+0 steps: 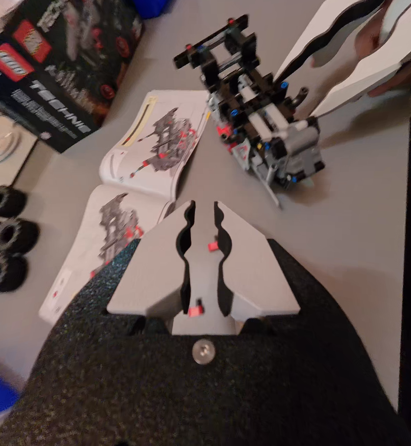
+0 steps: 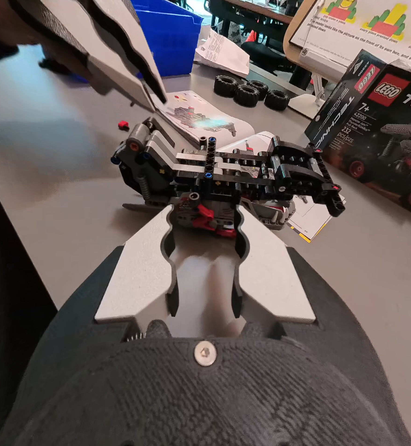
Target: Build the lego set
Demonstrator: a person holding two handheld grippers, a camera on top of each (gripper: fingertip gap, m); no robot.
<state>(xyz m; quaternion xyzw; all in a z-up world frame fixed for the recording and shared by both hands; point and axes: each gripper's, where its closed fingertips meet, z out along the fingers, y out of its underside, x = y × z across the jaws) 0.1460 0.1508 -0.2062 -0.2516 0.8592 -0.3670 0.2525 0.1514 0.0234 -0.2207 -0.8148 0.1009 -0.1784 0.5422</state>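
Observation:
The half-built black and grey model (image 2: 223, 173) lies on the grey table (image 2: 54, 169); it also shows in the left wrist view (image 1: 255, 108). My right gripper (image 2: 203, 212) is open, its fingertips at either side of the model's near edge with the red parts. It appears at the upper right of the left wrist view (image 1: 295, 97). My left gripper (image 1: 204, 207) is slightly open and empty, held above the table near the open instruction booklet (image 1: 151, 144). Two small red pieces (image 1: 212, 246) (image 1: 196, 310) lie on the table below it. One red piece (image 2: 123, 125) shows left of the model.
Several black tyres (image 2: 247, 93) lie beyond the booklet, also at the left of the left wrist view (image 1: 6, 234). The set's black box (image 2: 380, 144) stands at the right. A blue bin (image 2: 170, 41) sits at the back. The table edge (image 1: 407, 217) runs close beside the model. Tip to tip, the grippers are about 15 cm apart. The red piece (image 2: 123, 125) is about 11 cm from my left fingertips and 20 cm from my right. It is also in sight in the left wrist view (image 1: 197, 308).

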